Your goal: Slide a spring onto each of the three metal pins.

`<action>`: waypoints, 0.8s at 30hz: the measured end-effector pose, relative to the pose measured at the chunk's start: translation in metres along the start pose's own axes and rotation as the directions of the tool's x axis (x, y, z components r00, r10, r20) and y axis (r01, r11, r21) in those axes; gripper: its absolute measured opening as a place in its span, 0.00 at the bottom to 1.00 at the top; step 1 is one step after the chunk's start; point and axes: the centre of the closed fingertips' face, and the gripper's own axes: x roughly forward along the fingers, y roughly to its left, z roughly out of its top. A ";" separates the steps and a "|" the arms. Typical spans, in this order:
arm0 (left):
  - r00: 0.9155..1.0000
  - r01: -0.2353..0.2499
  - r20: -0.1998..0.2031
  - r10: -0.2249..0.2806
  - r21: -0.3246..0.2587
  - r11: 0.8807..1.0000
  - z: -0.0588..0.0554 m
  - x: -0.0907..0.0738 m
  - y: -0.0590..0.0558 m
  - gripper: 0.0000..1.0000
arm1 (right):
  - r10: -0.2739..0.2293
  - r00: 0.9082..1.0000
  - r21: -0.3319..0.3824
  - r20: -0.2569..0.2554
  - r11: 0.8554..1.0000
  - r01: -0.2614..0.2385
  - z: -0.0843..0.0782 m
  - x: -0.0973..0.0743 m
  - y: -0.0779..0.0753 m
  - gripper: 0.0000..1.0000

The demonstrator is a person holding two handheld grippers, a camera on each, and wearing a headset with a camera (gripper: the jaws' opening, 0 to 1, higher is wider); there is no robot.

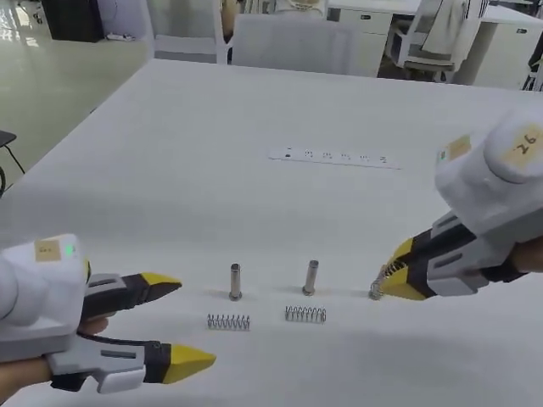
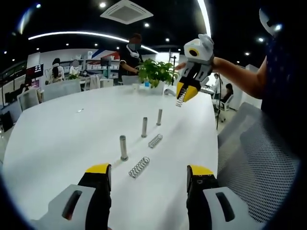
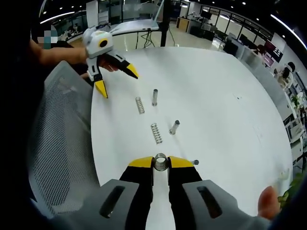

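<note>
Spring pickup looks next for the left gripper [image 1: 182,322], hanging wide open and empty. 2 loose springs [image 1: 228,321] lie just before 2 upright pins [image 1: 235,281], each ready for its pin. The right gripper [image 1: 400,271] pinches a 3rd spring [image 3: 160,161] at the last pin [image 1: 375,291], I think to thread it.

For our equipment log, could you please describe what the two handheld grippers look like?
Both the left gripper and the right gripper have rounded white housings, grey and black bodies and pointed, yellow-tipped jaws. The right one carries a yellow label reading 26; the left has a small yellow sticker and a thin black cable.
</note>
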 end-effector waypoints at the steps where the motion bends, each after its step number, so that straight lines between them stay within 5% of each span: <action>1: 1.000 -0.001 0.002 0.001 -0.002 1.000 0.000 0.000 0.000 0.59 | -0.003 1.000 0.002 -0.001 1.000 0.003 0.000 -0.001 -0.002 0.08; 10: 1.000 -0.002 0.000 0.002 0.001 1.000 -0.001 0.001 -0.004 0.60 | -0.040 0.998 -0.007 -0.049 0.999 0.040 -0.010 -0.006 -0.022 0.08; 24: 1.000 -0.003 0.006 0.003 0.013 1.000 0.002 0.001 -0.007 0.61 | -0.040 0.993 -0.017 -0.112 0.999 0.039 -0.014 0.010 -0.051 0.08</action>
